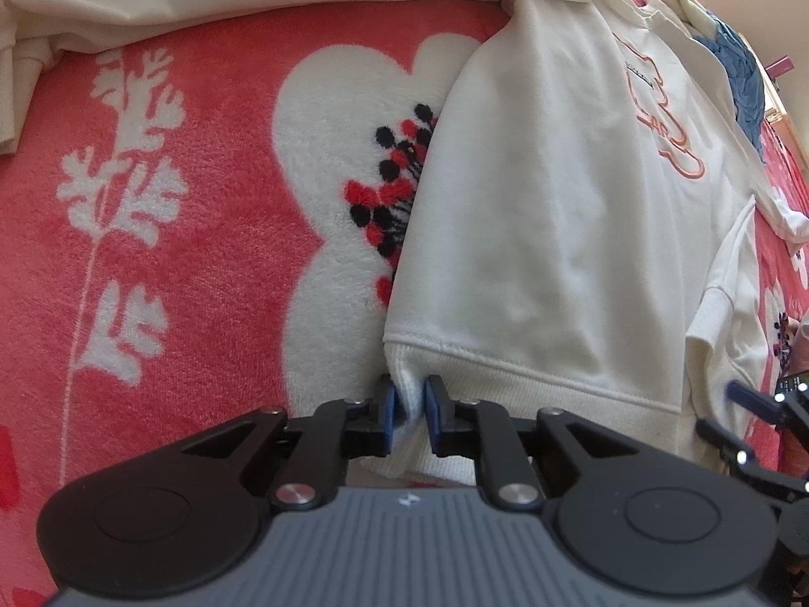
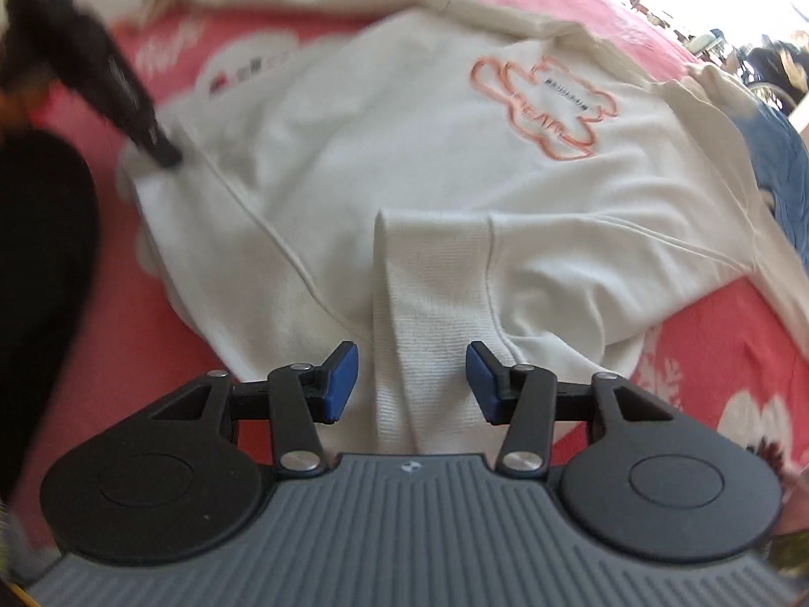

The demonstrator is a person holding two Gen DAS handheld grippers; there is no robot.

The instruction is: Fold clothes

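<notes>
From the left wrist view, the left tool (image 1: 410,402) points steeply down at a pink blanket (image 1: 202,232) with white flowers on it. A white sweatshirt (image 1: 546,212) lies flat on the blanket, a bit to the right. The tool's two blue pads (image 1: 388,407) are pinched tight on the corner of the sweatshirt's ribbed hem (image 1: 531,379), so this tool is grasping the cloth. The orange flower print (image 1: 662,126) on the sweatshirt shows farther up. Another cream garment (image 1: 202,0) lies across the top of the blanket, and a blue cloth (image 1: 743,86) is bunched at the far right. At the right edge the right tool (image 1: 733,404) peeks in, just beside the sweatshirt.

From the right wrist view, the right tool (image 2: 412,379) also tips down toward the sweatshirt (image 2: 354,152). Its blue pads (image 2: 341,379) stand apart, released, one on each side of a ribbed cuff (image 2: 430,303) that lies on the sweatshirt. The pads do not press on the cuff. The picture is blurry. The orange flower print (image 2: 551,101) is above and to the right. At the upper left the black left tool (image 2: 151,136) touches the sweatshirt's edge. The pink blanket (image 2: 708,354) shows around it.
</notes>
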